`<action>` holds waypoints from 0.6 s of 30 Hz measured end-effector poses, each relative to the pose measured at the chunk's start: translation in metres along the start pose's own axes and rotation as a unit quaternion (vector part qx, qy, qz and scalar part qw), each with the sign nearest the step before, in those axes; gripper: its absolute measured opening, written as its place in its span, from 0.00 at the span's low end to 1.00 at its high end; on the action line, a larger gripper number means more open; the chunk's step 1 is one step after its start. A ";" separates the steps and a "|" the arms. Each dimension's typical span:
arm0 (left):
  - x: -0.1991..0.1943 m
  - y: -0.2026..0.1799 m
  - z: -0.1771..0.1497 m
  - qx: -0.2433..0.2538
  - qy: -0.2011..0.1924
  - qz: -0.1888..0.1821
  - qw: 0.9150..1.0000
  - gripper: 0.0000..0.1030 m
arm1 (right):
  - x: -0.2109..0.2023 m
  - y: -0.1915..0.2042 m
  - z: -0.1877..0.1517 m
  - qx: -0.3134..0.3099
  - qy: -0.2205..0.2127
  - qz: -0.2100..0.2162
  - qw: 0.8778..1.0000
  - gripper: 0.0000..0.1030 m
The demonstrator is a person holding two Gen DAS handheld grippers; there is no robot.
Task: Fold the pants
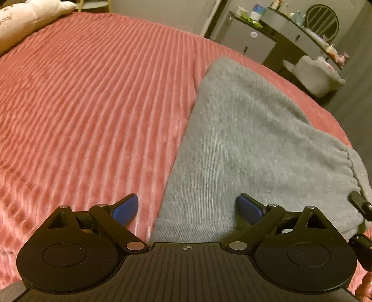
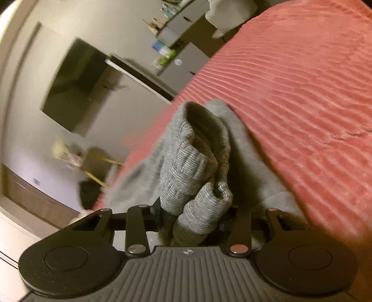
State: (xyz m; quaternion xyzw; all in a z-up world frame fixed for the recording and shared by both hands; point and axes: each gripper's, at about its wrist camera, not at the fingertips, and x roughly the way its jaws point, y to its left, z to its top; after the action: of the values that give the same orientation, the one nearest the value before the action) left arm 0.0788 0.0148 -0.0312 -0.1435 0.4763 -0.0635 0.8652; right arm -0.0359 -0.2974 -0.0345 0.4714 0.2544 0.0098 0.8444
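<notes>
Grey knit pants lie flat on a pink ribbed bedspread, reaching toward the bed's right edge, where the gathered waistband shows. My left gripper hovers open over their near corner. One blue pad is above the bedspread and the other is above the cloth, with nothing pinched. In the right wrist view a bunched ribbed end of the pants stands up between the fingers of my right gripper, which is shut on it. The cloth hides the pads.
A cream pillow lies at the bed's far left corner. Beyond the bed stand a grey dresser with bottles and a round mirror, and a white seat. A dark screen hangs on the wall.
</notes>
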 end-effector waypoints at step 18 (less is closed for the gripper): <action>0.009 -0.013 0.004 0.016 0.003 0.021 1.000 0.95 | -0.041 -0.037 -0.019 0.090 0.048 -0.068 0.992 0.66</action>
State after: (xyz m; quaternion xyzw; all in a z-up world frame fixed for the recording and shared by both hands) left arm 0.0874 0.0013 -0.0319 -0.1199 0.4804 -0.0534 0.8672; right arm -0.0888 -0.3133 -0.0550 0.5263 0.3257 -0.0480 0.7840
